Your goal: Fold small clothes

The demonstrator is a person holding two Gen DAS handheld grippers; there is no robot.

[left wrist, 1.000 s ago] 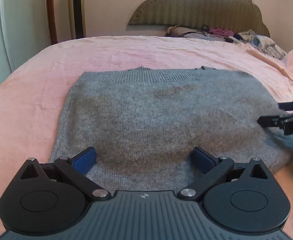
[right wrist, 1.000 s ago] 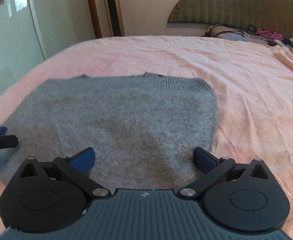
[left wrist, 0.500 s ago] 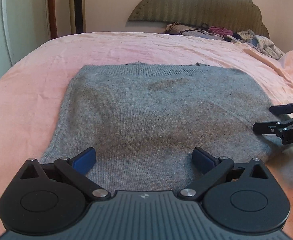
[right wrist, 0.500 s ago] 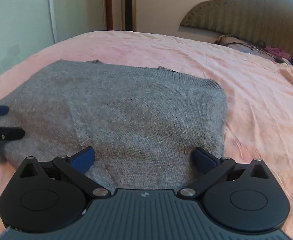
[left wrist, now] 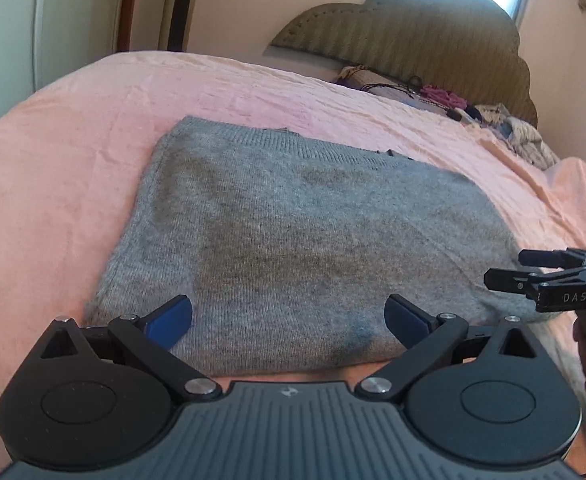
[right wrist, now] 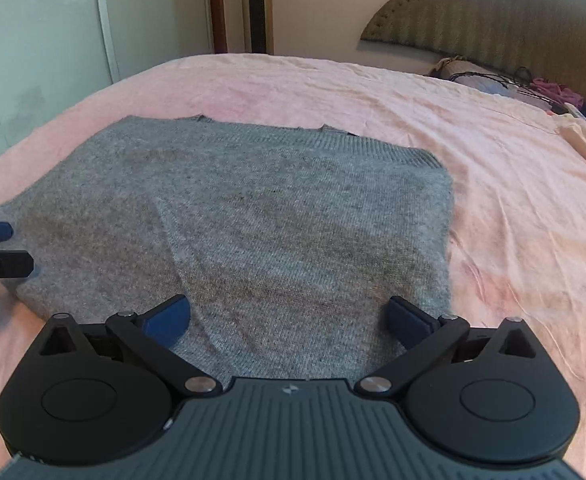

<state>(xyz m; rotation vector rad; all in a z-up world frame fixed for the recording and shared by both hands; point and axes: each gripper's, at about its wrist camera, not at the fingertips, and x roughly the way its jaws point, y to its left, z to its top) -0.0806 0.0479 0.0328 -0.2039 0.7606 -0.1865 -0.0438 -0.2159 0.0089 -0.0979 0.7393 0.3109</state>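
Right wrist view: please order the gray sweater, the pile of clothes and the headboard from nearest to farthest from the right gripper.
1. Gray sweater, directly under the open right gripper.
2. Pile of clothes, far right on the bed.
3. Headboard, behind the pile, against the wall.

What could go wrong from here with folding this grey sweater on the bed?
1. Both the left gripper and right gripper are open over the grey sweater's near edge; a shallow pinch might catch only the top layer.
2. The knit looks thick and already doubled, so it may slump when lifted.
3. The pink sheet is wrinkled and could get pinched along with it.
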